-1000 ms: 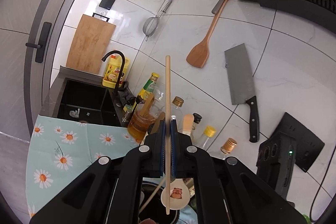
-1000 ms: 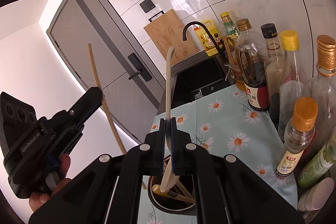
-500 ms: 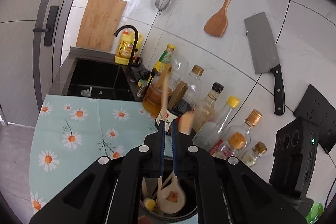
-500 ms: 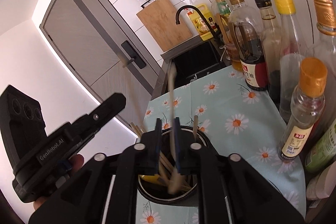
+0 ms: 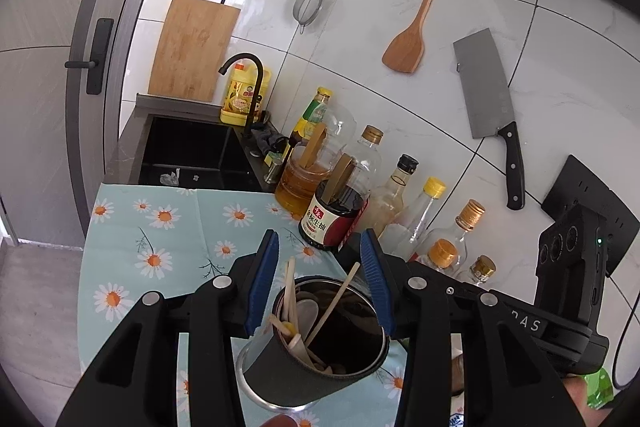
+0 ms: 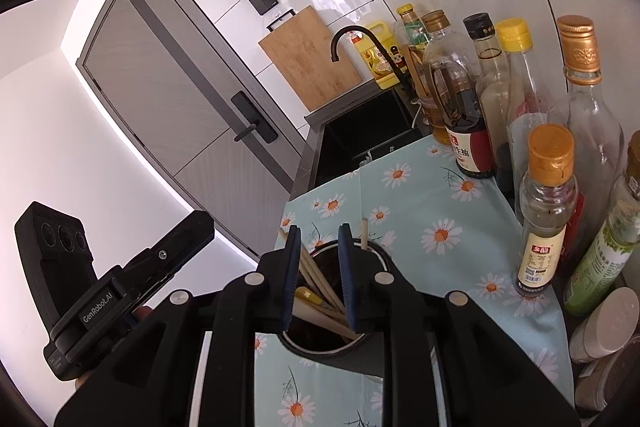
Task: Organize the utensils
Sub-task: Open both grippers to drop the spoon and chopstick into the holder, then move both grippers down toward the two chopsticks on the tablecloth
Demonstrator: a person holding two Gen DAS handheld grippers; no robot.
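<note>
Jaws on both my grippers stand apart and carry nothing: the left gripper is spread wide, the right gripper parted less far, and each hangs over the mouth of the utensil holder.

Largest in my view is the white tiled wall, where a cutting board, a cleaver, a wooden spatula and a strainer hang or lean. Below it the bench wears a daisy-print cloth, with the black sink at its far end and a row of bottles along the wall side.

On the cloth stands the dark cup-shaped holder with its metal rim. Inside it I see the utensils: chopsticks leaning against the rim, and white spoons lower down. From the right wrist view, more chopsticks slant between my blue pads.
</note>
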